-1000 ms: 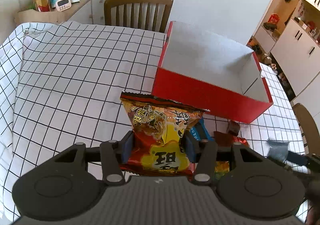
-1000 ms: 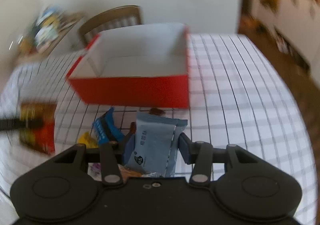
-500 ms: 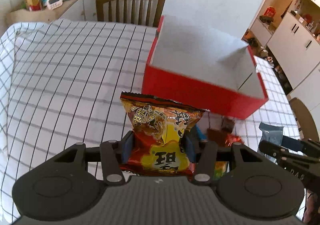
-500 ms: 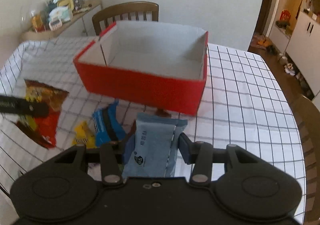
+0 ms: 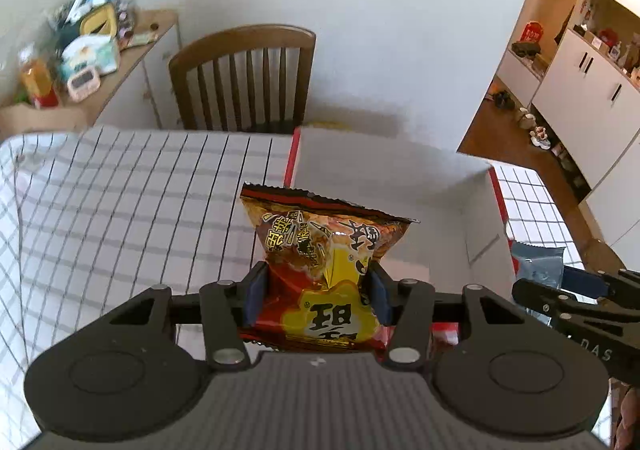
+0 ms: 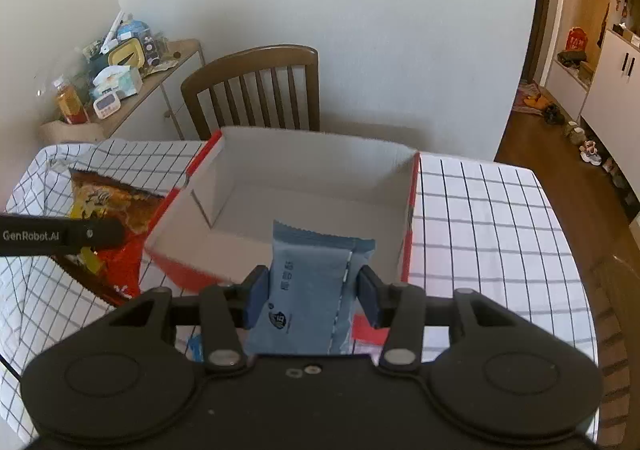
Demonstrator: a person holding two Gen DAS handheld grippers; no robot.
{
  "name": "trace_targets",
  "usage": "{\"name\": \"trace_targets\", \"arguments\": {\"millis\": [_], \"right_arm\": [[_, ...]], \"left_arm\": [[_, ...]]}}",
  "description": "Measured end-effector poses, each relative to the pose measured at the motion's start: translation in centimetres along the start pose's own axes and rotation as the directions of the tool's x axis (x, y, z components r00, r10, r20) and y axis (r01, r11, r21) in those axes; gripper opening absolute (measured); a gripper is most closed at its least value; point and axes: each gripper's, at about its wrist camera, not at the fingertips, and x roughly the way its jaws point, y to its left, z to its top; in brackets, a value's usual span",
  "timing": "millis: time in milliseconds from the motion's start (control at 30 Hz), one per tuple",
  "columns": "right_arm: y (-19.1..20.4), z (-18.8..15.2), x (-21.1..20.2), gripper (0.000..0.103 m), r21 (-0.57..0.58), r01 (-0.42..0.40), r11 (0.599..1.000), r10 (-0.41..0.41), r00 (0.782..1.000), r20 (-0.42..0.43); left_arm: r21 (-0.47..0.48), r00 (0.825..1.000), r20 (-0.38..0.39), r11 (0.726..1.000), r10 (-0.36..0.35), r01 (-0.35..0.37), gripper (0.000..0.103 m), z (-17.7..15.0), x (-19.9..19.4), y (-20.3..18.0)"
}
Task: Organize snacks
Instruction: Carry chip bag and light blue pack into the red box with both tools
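My left gripper (image 5: 316, 296) is shut on an orange-red snack bag (image 5: 320, 258), held upright over the near left edge of the open red box (image 5: 291, 159). My right gripper (image 6: 312, 296) is shut on a blue snack packet (image 6: 308, 290), held above the near wall of the red box (image 6: 412, 185). The box inside is white with nothing in it. In the right wrist view the left gripper's bag (image 6: 112, 209) hangs at the box's left side. In the left wrist view the blue packet (image 5: 536, 262) shows at the right.
A checked tablecloth (image 5: 120, 209) covers the table. A wooden chair (image 6: 256, 89) stands behind the box. A side shelf (image 5: 80, 49) with bottles and a timer is at the far left. White cabinets (image 5: 592, 81) stand at the right. A bit of blue wrapper (image 6: 194, 346) lies under my right gripper.
Both grippers have risen and moved forward toward the red box with their snacks. The loose snacks on the cloth have dropped out of the left wrist view.
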Motion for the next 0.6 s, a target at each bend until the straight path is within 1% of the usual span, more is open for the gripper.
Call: {"name": "trace_targets", "arguments": {"millis": [200, 300, 467, 600], "right_arm": [[-0.5, 2.7, 2.9, 0.047, -0.006, 0.002, 1.000, -0.002, 1.000, -0.014], [-0.5, 3.8, 4.6, 0.047, -0.021, 0.000, 1.000, -0.001, 0.999, -0.037], [-0.4, 4.4, 7.9, 0.047, -0.037, 0.005, 0.999, -0.008, 0.997, -0.081], [-0.3, 4.3, 10.5, 0.047, -0.039, 0.002, 0.999, -0.007, 0.992, -0.126]], "left_arm": [[0.057, 1.000, 0.003, 0.998, 0.024, -0.024, 0.051, 3.4, 2.6, -1.4], [0.084, 0.999, -0.013, 0.996, 0.041, -0.040, 0.051, 4.5, 4.6, -1.8], [0.117, 0.996, -0.069, 0.992, 0.064, -0.056, 0.051, 5.1, 8.4, -2.6], [0.132, 0.988, -0.124, 0.989, 0.088, -0.072, 0.051, 4.8, 11.4, -3.0]]}}
